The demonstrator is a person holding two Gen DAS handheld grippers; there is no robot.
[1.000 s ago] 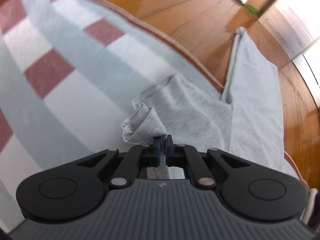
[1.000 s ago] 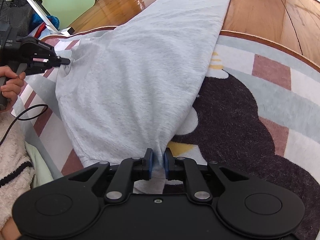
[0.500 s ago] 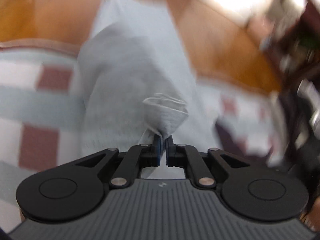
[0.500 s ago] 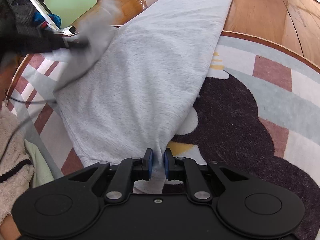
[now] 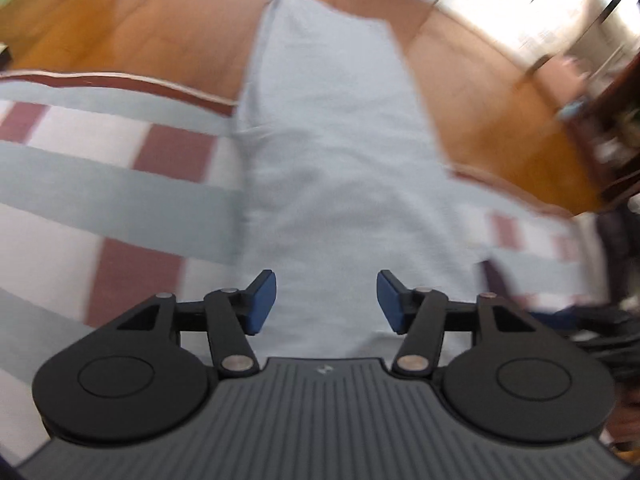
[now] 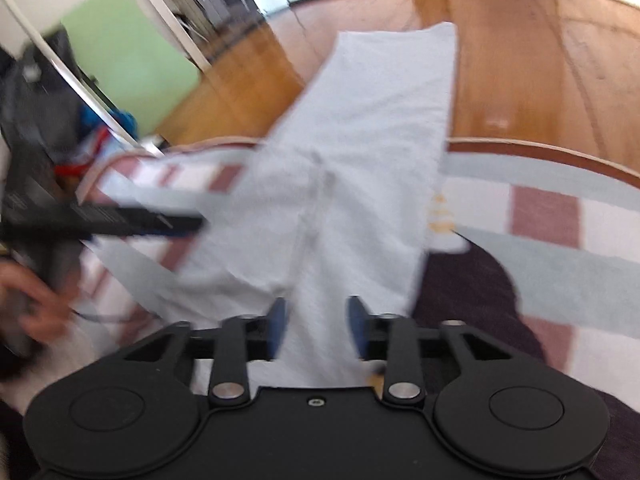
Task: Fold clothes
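Grey sweatpants [image 5: 332, 184] are lying lengthwise up the frame's centre, straddling rug [image 5: 100, 184] and wooden floor [image 6: 540, 72]; left gripper [image 5: 326, 300] and right gripper [image 6: 316, 326] are gaping wide, empty, apparently letting the folded halves settle.

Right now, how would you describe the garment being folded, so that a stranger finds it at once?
Find the round striped rug on the wooden floor. A long pale grey garment lies across its edge, one end out on the wood. It is the only plain, unpatterned cloth there, a narrow strip between both open grippers.
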